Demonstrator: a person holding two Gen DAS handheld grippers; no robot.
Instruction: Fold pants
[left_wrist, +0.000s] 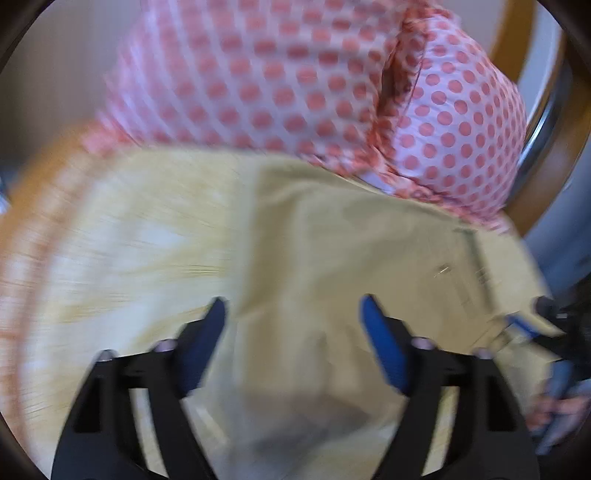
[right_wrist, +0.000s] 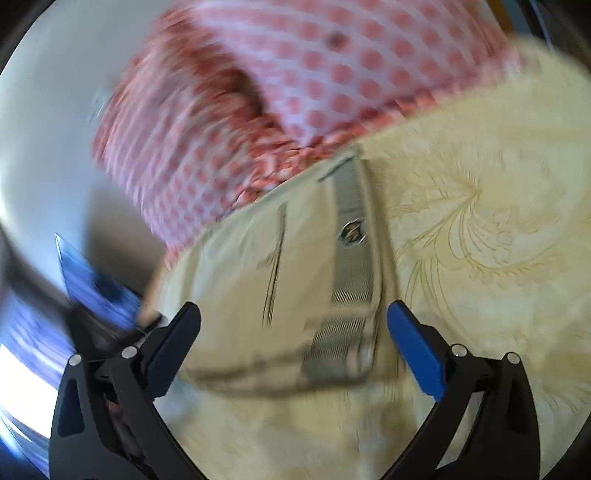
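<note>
A large pink cushion with red polka dots (left_wrist: 295, 74) lies along the far side of the pale beige cotton pants (left_wrist: 351, 258), its lower edge touching or overlapping their far edge; both views are blurred, so which of the two cannot be told. The pants lie spread on a cream bedspread with stitched swirling leaf patterns (right_wrist: 480, 229), with their grey mesh-lined waistband (right_wrist: 351, 240) turned up and a metal button on it. The left gripper (left_wrist: 293, 306) hovers over the pants with its blue-padded fingers (left_wrist: 384, 343) wide apart and nothing between them. The right gripper (right_wrist: 293, 314) likewise stands spread apart above the waistband end, holding nothing. A curved wooden frame with a chrome tube (left_wrist: 543, 122) shows behind the cushion in the left wrist view. A white wall (right_wrist: 44, 129) rises beyond the cushion in the right wrist view.
</note>
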